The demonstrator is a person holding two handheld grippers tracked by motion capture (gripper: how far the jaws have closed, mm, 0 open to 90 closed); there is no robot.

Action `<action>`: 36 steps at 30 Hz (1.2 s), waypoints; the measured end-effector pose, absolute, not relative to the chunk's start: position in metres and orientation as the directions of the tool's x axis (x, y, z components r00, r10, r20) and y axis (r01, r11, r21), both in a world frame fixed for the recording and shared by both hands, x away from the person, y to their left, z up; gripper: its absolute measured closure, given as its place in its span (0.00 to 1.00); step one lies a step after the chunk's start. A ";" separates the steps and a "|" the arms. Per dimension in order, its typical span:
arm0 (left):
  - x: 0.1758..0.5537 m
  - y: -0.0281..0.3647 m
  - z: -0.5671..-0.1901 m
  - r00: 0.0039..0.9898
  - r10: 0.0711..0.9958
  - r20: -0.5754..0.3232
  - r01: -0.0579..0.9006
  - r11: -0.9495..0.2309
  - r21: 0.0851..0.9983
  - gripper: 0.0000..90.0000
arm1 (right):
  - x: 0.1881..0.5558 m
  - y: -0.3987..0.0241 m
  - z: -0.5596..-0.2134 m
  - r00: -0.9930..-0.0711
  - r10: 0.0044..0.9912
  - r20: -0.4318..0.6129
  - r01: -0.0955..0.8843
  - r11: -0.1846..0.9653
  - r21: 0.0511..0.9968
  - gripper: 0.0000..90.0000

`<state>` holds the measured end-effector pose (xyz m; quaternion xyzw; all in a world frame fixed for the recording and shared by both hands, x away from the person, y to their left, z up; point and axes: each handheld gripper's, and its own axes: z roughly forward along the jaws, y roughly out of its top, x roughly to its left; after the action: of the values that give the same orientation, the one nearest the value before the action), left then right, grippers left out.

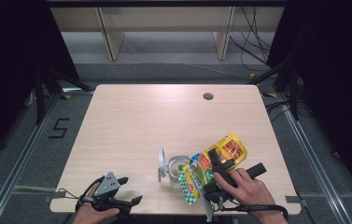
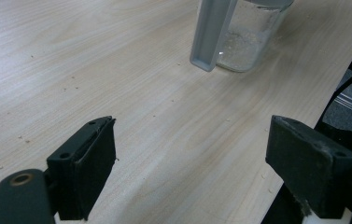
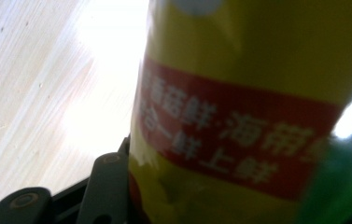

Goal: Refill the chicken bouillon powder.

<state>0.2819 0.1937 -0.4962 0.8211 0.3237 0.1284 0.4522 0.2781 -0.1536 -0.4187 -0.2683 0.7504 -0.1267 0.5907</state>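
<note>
The yellow snack bag point(image 1: 222, 151) is up in the air, tipped over the clear jar point(image 1: 177, 170) near the front edge of the wooden table point(image 1: 155, 121). The bag's printed end with green and orange on it hangs just above the jar's open top. The right gripper point(image 1: 218, 170) is squeezing the bag — in the right gripper view the yellow bag point(image 3: 257, 116) with its red stripe sits right against the black jaw. The jar stands upright, and its grey lid point(image 1: 161, 164) is flipped open on the left side. In the left gripper view the jar point(image 2: 248, 42) has pale crumbs at the bottom. The left gripper point(image 1: 117, 198) rests at the front left of the table, well apart from the jar — its jaws are spread wide with nothing between them.
</note>
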 end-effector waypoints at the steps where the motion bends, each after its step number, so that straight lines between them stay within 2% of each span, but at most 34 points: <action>1: 0.282 0.194 -0.496 0.758 0.647 -0.082 0.416 -0.382 0.826 0.17 | 0.278 -0.152 -0.420 -0.149 -0.577 -0.803 -0.247 0.808 -0.534 0.61; 3: 0.282 0.194 -0.496 0.758 0.647 -0.081 0.414 -0.381 0.827 0.17 | 0.278 -0.152 -0.417 -0.154 -0.566 -0.810 -0.270 0.813 -0.517 0.61; 14: 0.282 0.194 -0.496 0.759 0.646 -0.080 0.414 -0.383 0.826 0.17 | 0.278 -0.154 -0.417 -0.164 -0.556 -0.815 -0.255 0.822 -0.510 0.61; 18: 0.282 0.194 -0.495 0.757 0.649 -0.072 0.409 -0.387 0.826 0.17 | 0.279 -0.152 -0.417 -0.168 -0.577 -0.799 -0.269 0.807 -0.526 0.61; 20: 0.282 0.194 -0.495 0.758 0.647 -0.080 0.413 -0.382 0.827 0.17 | 0.278 -0.154 -0.418 -0.166 -0.552 -0.817 -0.257 0.824 -0.505 0.61; 22: 0.282 0.195 -0.495 0.761 0.645 -0.069 0.408 -0.393 0.824 0.17 | 0.278 -0.153 -0.416 -0.163 -0.572 -0.804 -0.271 0.809 -0.522 0.61; 27: 0.282 0.194 -0.495 0.757 0.649 -0.076 0.411 -0.382 0.828 0.17 | 0.277 -0.155 -0.417 -0.174 -0.559 -0.811 -0.260 0.820 -0.510 0.61; 29: 0.282 0.194 -0.495 0.757 0.649 -0.074 0.411 -0.384 0.827 0.17 | 0.277 -0.154 -0.414 -0.166 -0.582 -0.796 -0.263 0.804 -0.533 0.61; 31: 0.281 0.193 -0.496 0.750 0.654 -0.099 0.421 -0.356 0.834 0.17 | 0.277 -0.155 -0.414 -0.158 -0.572 -0.805 -0.258 0.810 -0.526 0.61; 36: 0.282 0.194 -0.495 0.757 0.649 -0.070 0.409 -0.388 0.826 0.17 | 0.276 -0.156 -0.415 -0.162 -0.563 -0.810 -0.256 0.817 -0.517 0.61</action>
<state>0.2819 0.1944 -0.4951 0.8222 0.3218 0.1333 0.4501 0.2763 -0.1557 -0.4150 -0.2727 0.7508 -0.1311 0.5872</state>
